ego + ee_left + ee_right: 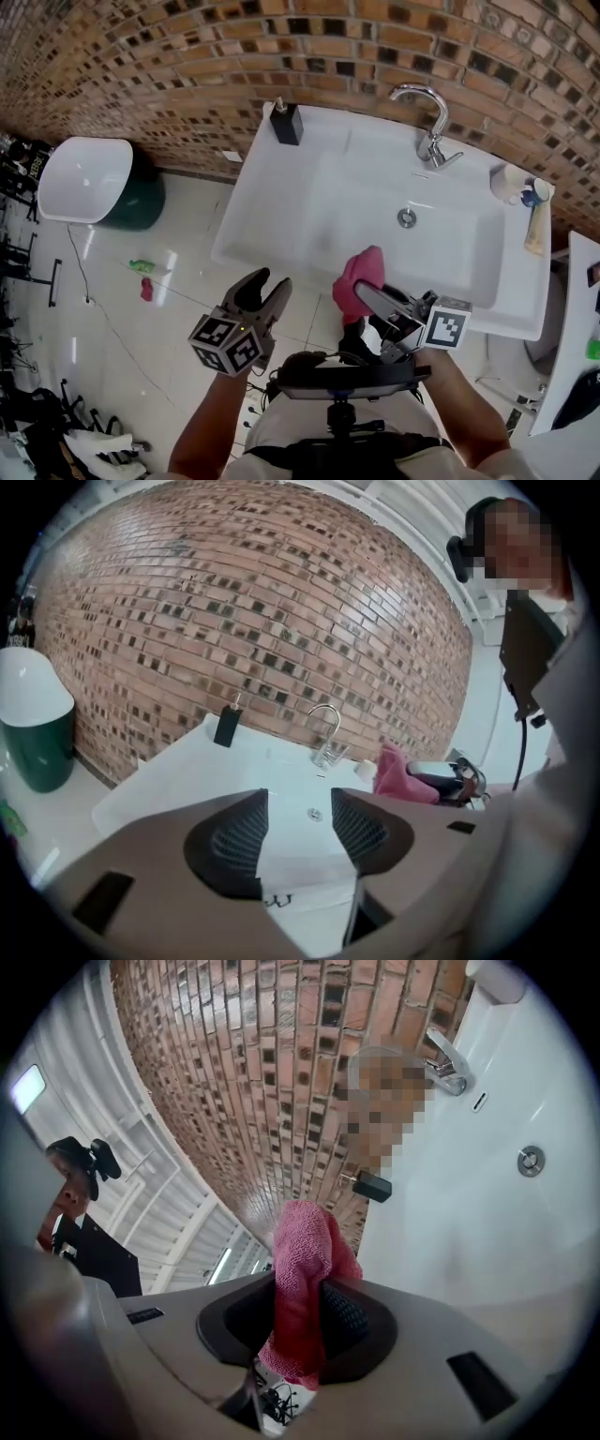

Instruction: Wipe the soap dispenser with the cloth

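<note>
I see the white sink point(281, 211) from above, set against a brick wall point(187, 66). The soap dispenser point(286, 122) is a small dark bottle with a pump on top. It stands upright on the far left corner of the sink, close to the wall and to the left of the tap point(427, 117). Nothing touches it.

My right gripper point(364, 294) is at the near edge of the sink, about in the middle. Its fingers are clenched on the pink cloth point(359, 274). In the right gripper view the cloth point(305, 1241) is pinched between the two pads. One part sticks up past the tips and the other part hangs down behind them. The right gripper point(305, 1299) points across the basin point(469, 1222), and the soap dispenser point(372, 1186) shows small and far beyond the cloth.

My left gripper point(265, 287) is to the left of the right one, over the floor just before the near left corner of the sink. Its fingers are released, with a clear gap between them. In the left gripper view only the white sink point(187, 771) shows between the jaws of the left gripper point(300, 806); they hold nothing. The soap dispenser point(227, 726) is far ahead and a little to the left there, well apart from the jaws, and the cloth point(394, 772) shows at the right.

A bin with a white lid point(89, 178) stands on the floor, left of the sink.
</note>
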A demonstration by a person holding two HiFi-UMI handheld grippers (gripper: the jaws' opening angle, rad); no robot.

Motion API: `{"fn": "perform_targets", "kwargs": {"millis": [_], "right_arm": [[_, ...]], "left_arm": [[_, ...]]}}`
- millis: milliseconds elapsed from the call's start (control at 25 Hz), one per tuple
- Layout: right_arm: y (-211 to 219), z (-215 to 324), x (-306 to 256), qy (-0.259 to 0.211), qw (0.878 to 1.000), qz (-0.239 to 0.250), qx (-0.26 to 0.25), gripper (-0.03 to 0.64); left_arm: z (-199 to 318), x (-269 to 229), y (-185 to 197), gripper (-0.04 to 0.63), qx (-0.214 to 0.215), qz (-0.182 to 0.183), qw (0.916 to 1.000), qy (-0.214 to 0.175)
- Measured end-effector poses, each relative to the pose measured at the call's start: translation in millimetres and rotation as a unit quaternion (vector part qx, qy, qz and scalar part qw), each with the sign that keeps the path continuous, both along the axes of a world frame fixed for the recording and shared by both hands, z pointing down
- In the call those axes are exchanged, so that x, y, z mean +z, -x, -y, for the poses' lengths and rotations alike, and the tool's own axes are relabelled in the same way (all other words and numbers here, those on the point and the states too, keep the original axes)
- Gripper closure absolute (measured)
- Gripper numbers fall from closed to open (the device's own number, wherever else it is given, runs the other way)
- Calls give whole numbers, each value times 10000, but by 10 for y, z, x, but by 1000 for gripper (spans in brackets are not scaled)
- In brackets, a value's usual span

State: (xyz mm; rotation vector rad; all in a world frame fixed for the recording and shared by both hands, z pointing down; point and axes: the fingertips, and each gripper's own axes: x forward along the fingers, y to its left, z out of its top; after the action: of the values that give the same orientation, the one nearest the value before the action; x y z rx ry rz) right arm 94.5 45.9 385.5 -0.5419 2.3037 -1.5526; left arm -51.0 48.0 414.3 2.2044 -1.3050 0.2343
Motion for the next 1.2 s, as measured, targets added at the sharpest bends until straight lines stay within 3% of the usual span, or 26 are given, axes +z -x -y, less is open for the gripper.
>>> {"fn": "perform_targets", "kwargs": {"millis": [320, 440, 680, 800, 880, 1200], "right_arm": [[24, 546, 193, 338, 9987, -181, 342, 489], [71, 731, 156, 288, 9963, -312, 741, 489], [243, 1081, 87, 304, 9833, -401, 1750, 489], [316, 1215, 55, 156, 9745, -668, 2137, 489], [384, 1253, 29, 157, 9688, -682, 2379, 489], [300, 1149, 58, 139, 9497, -1213, 2885, 489]], "left_arm": [[1537, 152, 343, 250, 4, 827, 9962, -259], [2200, 210, 435, 198, 145, 1016, 9943, -294], [3531, 315, 658, 179, 109, 1434, 9885, -460], [4097, 469, 667, 172, 8, 1389, 9896, -372], [4361, 558, 638, 170, 12, 1359, 9903, -282], [4775, 899, 536, 180, 427, 1967, 9795, 1]]}}
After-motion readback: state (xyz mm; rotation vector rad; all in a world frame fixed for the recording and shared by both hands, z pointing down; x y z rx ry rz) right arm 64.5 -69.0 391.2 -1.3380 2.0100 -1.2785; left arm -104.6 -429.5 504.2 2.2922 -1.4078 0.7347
